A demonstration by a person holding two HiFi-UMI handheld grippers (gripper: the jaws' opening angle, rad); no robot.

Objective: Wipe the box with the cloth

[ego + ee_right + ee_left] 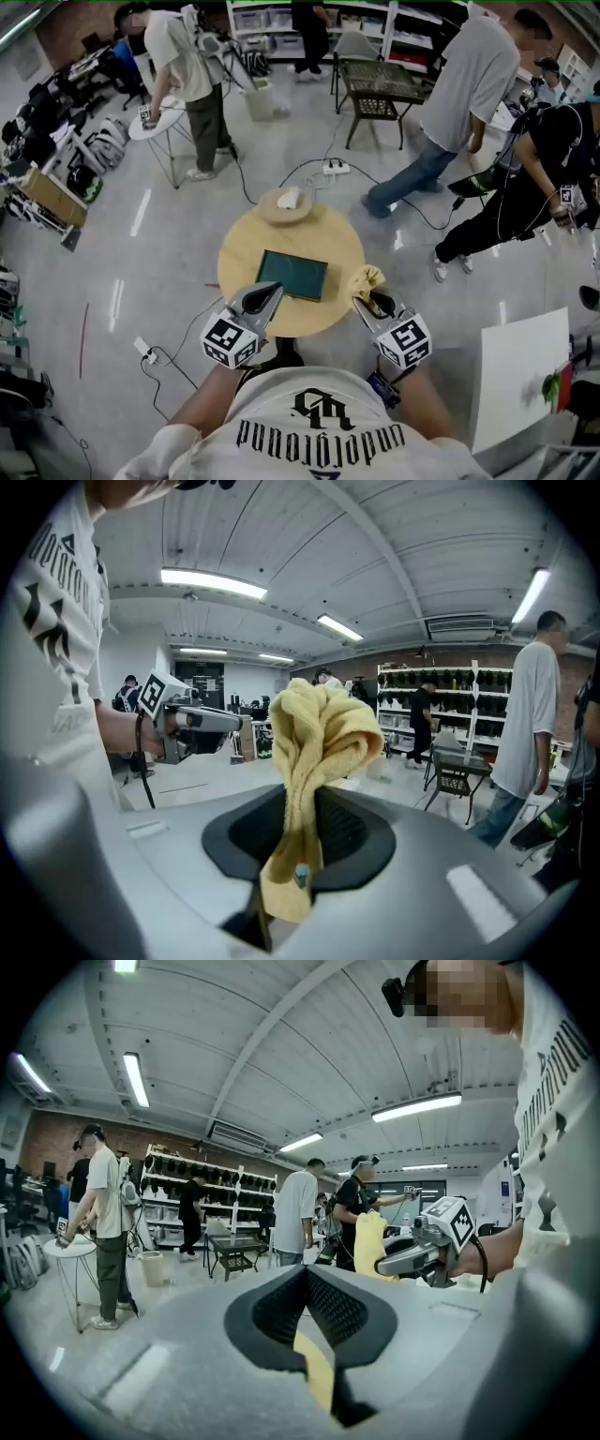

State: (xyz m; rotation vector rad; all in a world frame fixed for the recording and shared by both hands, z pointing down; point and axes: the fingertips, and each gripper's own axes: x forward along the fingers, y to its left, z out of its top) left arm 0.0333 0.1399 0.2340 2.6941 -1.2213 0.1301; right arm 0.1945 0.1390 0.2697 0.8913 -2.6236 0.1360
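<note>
Here the right tongs [298,832] clamp the bunched yellow cloth [323,733]; the left tongs [307,1279] are fully closed, empty.

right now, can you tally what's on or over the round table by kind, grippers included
green box: 1
yellow cloth: 1, clamped in the right gripper
wooden dish: 1
pale item in the dish: 1
grippers: 2, the left gripper shut and empty
total: 6
</note>
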